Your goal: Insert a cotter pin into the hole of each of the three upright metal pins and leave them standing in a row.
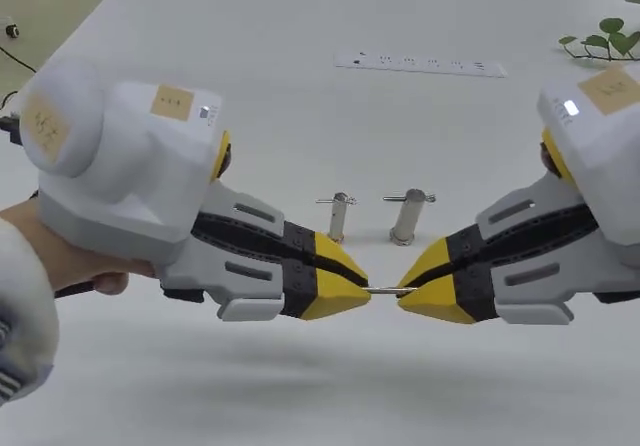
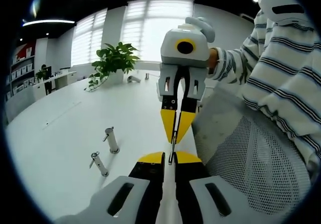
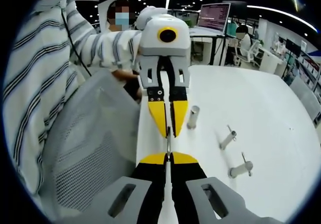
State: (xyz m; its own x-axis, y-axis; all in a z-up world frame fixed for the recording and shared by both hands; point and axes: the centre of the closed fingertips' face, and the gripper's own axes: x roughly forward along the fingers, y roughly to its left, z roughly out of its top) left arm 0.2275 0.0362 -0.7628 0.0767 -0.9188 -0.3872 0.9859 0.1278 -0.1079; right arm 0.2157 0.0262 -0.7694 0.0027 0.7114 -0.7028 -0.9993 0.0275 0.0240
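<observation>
A thin cotter pin (image 1: pixel 388 290) is held level between my two grippers, which meet tip to tip above the white table (image 1: pixel 300 116). My left gripper (image 1: pixel 352 292) is shut on one end and my right gripper (image 1: pixel 412 294) is shut on the other. Behind them stand two upright metal pins (image 1: pixel 338 216) (image 1: pixel 406 216), each with a cotter pin through its top. In the right gripper view a third metal pin (image 3: pixel 192 117) stands bare beside the left gripper (image 3: pixel 168 126), and the two fitted pins (image 3: pixel 228 138) (image 3: pixel 241 169) are further right. The left gripper view shows the cotter pin (image 2: pixel 172 146) running to the right gripper (image 2: pixel 175 129).
A white power strip (image 1: pixel 420 64) lies at the back of the table, with a leafy plant (image 1: pixel 605 41) at the far right. A mesh chair back (image 2: pixel 241 153) stands at the table's near edge, next to the person's striped sleeve (image 2: pixel 281 58).
</observation>
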